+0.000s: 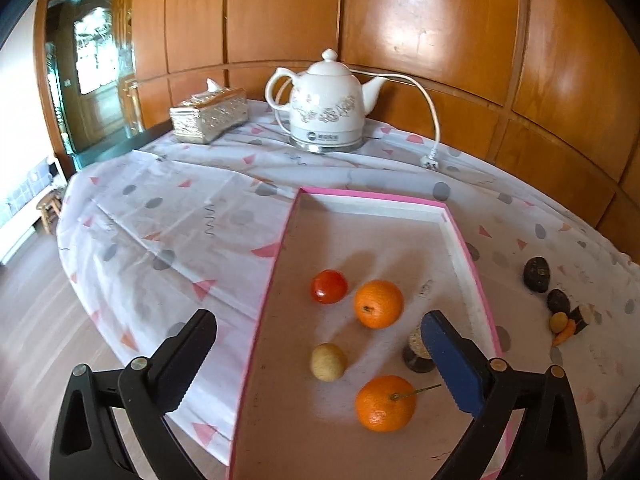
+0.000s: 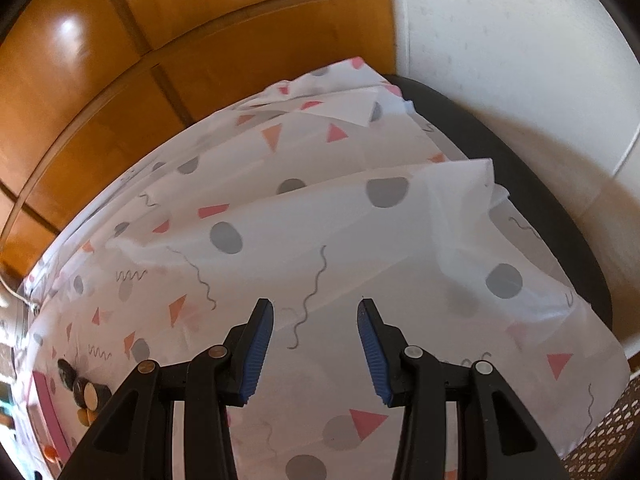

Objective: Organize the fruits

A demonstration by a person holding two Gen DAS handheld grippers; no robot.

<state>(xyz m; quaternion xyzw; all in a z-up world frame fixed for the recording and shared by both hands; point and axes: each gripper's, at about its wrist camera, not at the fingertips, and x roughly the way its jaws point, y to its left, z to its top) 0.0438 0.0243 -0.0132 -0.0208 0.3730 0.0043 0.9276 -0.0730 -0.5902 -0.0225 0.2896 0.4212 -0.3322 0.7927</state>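
Hovering above the near end of a pink-edged tray (image 1: 280,248), the left gripper (image 1: 316,356) has its jaws spread wide and grips nothing; inside the tray lie a red tomato (image 1: 329,286), an orange (image 1: 378,304) just to its right, a small tan fruit (image 1: 328,361) nearer the camera, and a second orange (image 1: 385,403) with a thin green stem, nearest of all; a small dark round item (image 1: 416,356) sits by the tray's right wall, partly hidden behind the gripper's blue pad; the fruits stand apart from one another; the tray rests on the counter, which is covered by a white cloth (image 1: 168,216) printed with pink triangles and grey dots; outside the tray, on the cloth to the right, a few dark lumps (image 1: 537,274) and small orange and yellow pieces (image 1: 560,326) lie close together; at the far side of the counter stand a white electric kettle (image 1: 325,108), its plug (image 1: 432,163) lying loose on the cloth, and a gold tissue box (image 1: 208,114); wood panelling (image 1: 440,32) rises behind; the right gripper (image 2: 316,312) is held over bare cloth well away from the tray, its blue-padded jaws partly open and holding nothing; the dark lumps show small at the lower left of its view.
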